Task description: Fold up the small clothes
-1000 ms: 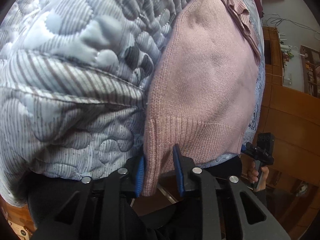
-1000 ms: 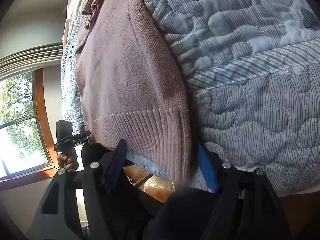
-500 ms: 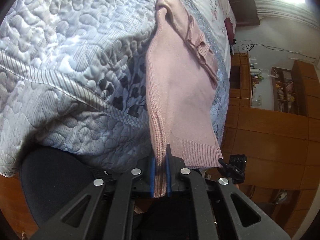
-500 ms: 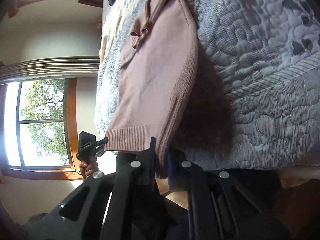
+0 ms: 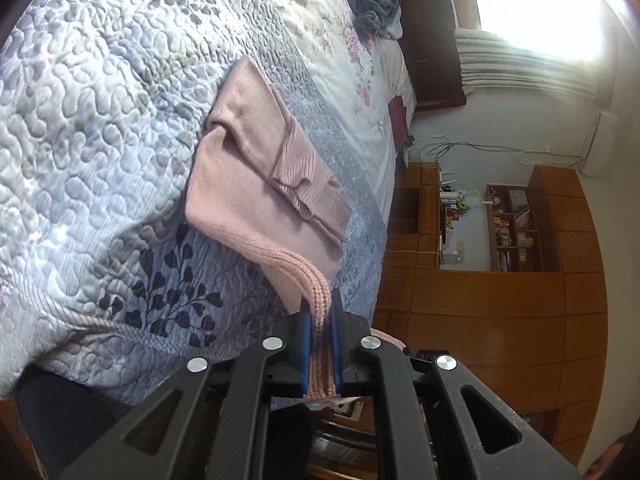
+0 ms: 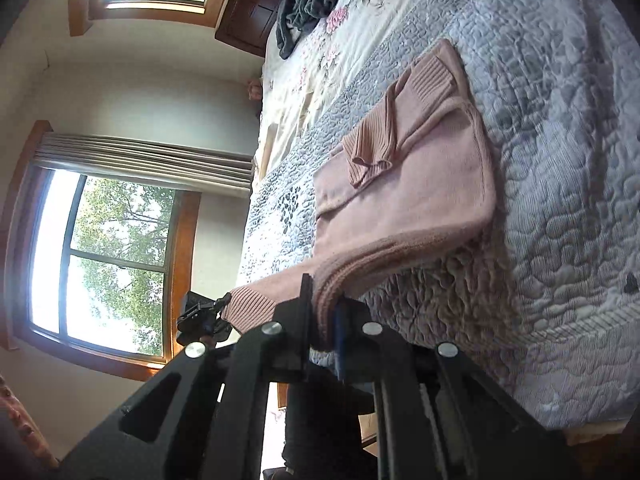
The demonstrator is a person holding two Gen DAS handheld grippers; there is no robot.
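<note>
A: Where does the pink sweater [image 5: 256, 184] lie from the left gripper [image 5: 320, 320]?

B: Straight ahead along the fingers. Its jaws are clamped on the ribbed hem's left corner, and the body stretches away over the quilted bed [image 5: 100, 120], sleeves already folded in on top.

A: And the right gripper [image 6: 322, 312]?

B: The same, mirrored: its jaws are closed on the other hem corner. The hem hangs lifted between the two; the collar end rests on the bed.

A: So the fold runs which way?

B: Forward, I'd judge: hem carried along the sweater's long axis toward the collar, both hands equally near.
</note>
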